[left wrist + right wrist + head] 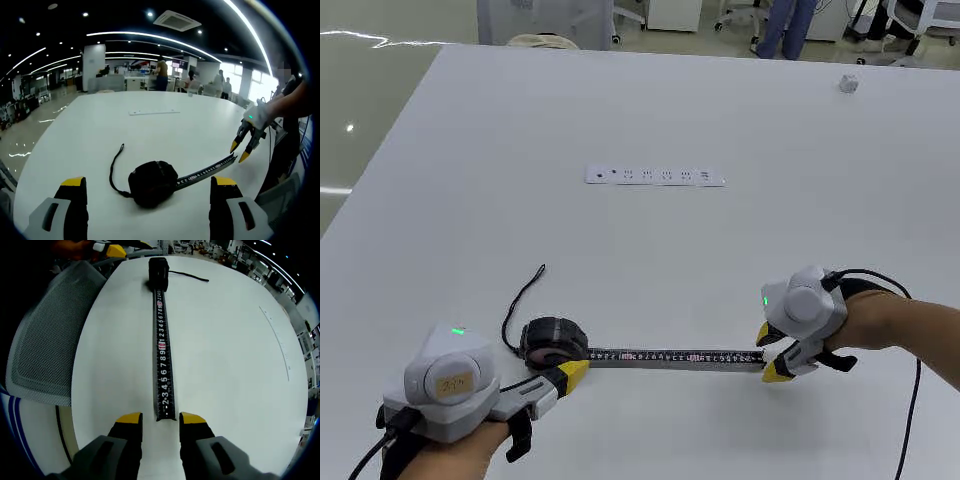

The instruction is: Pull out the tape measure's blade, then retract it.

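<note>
A black tape measure (554,343) lies on the white table (650,260) near its front edge, its wrist strap (520,300) curling to the left. The blade (675,357) is drawn out flat to the right. My left gripper (548,366) sits just behind the case (152,182), jaws wide open on either side of it without touching. My right gripper (770,354) is at the blade's end (166,412). Its yellow fingertips (131,418) flank the blade's tip with a gap on each side, so it is open.
A white power strip (655,176) lies mid-table, and a small white object (848,83) sits far right. A grey mesh chair (45,345) stands beside the table's front edge. People stand in the room beyond (161,75).
</note>
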`<action>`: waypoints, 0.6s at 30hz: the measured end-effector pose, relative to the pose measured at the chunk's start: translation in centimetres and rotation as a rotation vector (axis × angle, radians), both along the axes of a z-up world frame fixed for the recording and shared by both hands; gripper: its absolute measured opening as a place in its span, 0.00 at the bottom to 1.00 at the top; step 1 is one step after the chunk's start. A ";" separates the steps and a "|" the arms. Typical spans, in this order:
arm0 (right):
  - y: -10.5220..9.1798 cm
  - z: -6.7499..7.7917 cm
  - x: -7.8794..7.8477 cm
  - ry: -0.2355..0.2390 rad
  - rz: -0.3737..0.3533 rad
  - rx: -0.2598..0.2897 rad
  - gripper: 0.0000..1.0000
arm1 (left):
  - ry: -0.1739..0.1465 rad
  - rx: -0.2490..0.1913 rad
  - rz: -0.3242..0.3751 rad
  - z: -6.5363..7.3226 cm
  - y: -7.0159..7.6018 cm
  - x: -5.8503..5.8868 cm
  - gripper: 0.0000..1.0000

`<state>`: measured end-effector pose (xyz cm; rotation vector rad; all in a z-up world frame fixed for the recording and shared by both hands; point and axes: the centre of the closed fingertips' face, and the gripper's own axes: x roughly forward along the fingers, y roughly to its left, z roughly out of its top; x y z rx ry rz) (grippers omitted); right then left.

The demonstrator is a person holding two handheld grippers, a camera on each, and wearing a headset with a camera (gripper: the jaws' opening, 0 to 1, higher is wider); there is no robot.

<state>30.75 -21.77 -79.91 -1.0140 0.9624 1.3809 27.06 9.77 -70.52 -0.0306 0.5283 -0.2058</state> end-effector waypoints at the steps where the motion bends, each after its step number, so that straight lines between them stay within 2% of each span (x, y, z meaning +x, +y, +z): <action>1: 0.0 -0.1 0.0 -0.001 0.000 -0.001 0.28 | -0.003 0.001 0.001 0.0 0.0 0.1 1.00; 4: 0.2 -0.2 0.0 -0.005 0.000 0.001 0.26 | -0.010 0.002 0.003 0.1 0.1 0.3 1.00; 9: 0.5 -0.5 0.1 -0.016 0.006 -0.002 0.24 | -0.002 -0.003 0.005 0.0 0.1 0.4 1.00; 14: 0.5 -0.7 0.7 -0.043 -0.006 -0.017 0.17 | -0.001 -0.007 0.005 -0.1 0.0 0.4 0.99; 18: 0.5 -0.6 0.6 -0.037 -0.019 -0.021 0.16 | 0.001 -0.009 0.007 -0.2 0.1 0.6 0.99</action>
